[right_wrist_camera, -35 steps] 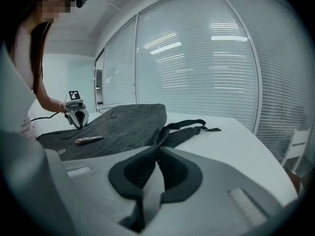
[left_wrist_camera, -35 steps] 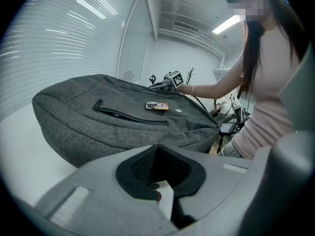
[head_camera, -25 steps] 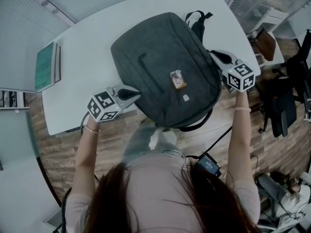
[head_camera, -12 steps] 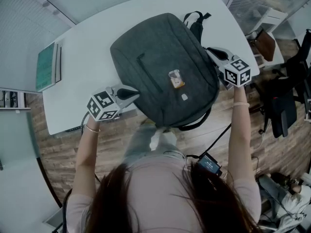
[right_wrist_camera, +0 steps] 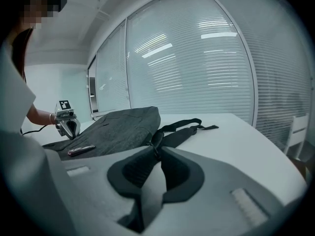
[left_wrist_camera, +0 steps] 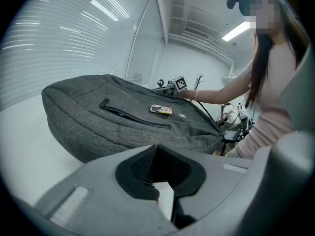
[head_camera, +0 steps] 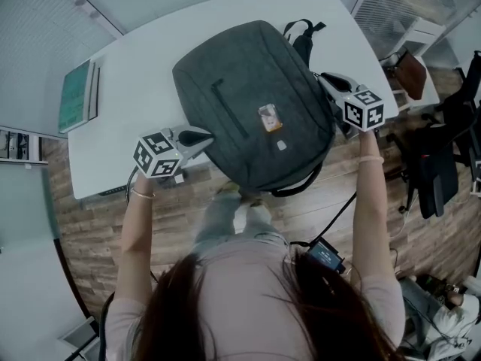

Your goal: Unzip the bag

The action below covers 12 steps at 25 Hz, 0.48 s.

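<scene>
Obs.: 1 grey backpack (head_camera: 248, 104) lies flat, front face up, mid-way across the white table (head_camera: 135, 74); its straps (head_camera: 304, 32) trail off at 1 o'clock.

Left gripper (head_camera: 207, 136): at the bag's 8 o'clock edge, jaws drawn together, no fabric seen between them.

Right gripper (head_camera: 323, 78): at the 3 o'clock edge, jaws narrowly parted and just been opening. A dark pull or loop (right_wrist_camera: 155, 140) stands right at the tips, apparently not pinched.

Handling (judgement): soft woven cloth that sags, looks near empty, so light and likely to slide on the smooth top. The pull is small and stiff, so nip it squarely at the tips. Anchor the cloth beside the zipper with the other gripper, otherwise the whole bag follows the tug.
</scene>
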Motion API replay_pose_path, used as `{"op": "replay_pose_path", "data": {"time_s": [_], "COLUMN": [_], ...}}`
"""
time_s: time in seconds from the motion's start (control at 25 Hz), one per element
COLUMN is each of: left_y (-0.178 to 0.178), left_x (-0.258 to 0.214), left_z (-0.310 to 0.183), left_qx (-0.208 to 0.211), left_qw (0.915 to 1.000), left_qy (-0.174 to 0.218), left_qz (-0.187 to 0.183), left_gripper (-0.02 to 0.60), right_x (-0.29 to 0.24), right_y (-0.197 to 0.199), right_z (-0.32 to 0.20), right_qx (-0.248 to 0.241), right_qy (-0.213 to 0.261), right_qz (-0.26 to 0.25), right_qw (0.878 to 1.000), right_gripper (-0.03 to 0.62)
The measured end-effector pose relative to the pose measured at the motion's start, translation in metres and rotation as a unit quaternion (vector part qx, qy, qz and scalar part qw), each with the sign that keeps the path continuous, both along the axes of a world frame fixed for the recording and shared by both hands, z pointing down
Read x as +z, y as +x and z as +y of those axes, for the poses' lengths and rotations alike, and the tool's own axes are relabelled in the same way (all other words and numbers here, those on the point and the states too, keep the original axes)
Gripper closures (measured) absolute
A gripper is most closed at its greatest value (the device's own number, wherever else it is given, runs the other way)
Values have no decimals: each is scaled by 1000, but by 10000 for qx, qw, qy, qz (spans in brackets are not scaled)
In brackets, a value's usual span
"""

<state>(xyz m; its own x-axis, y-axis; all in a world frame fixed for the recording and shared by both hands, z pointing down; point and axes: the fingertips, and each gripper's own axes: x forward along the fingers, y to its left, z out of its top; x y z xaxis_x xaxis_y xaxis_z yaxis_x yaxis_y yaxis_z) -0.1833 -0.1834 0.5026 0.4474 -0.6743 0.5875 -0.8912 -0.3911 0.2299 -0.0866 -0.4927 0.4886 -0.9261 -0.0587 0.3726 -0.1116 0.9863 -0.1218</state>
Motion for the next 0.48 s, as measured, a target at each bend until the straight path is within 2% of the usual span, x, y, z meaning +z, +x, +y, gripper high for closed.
{"op": "replay_pose_path", "data": {"time_s": [0.2,0.4,0.48], "left_y": [-4,-11,-12], "left_x": [-6,-24,-31], "left_z": [-2,6,9], "left_qx": [-543,-1147,-1288], "left_qw": [9983,9921,9896], "left_qy": [178,511,640], "left_qz": [66,33,7], "left_gripper": [571,571,571], "right_x": [-2,-16,-21], "right_y": [13,25,26], "right_z": [-1,6,11], "right_qx": [146,279,302], "right_qy": [223,298,229], "right_qz": [35,-149,-243], "right_qw": [9996,9991,9990], "right_gripper": [546,545,517]}}
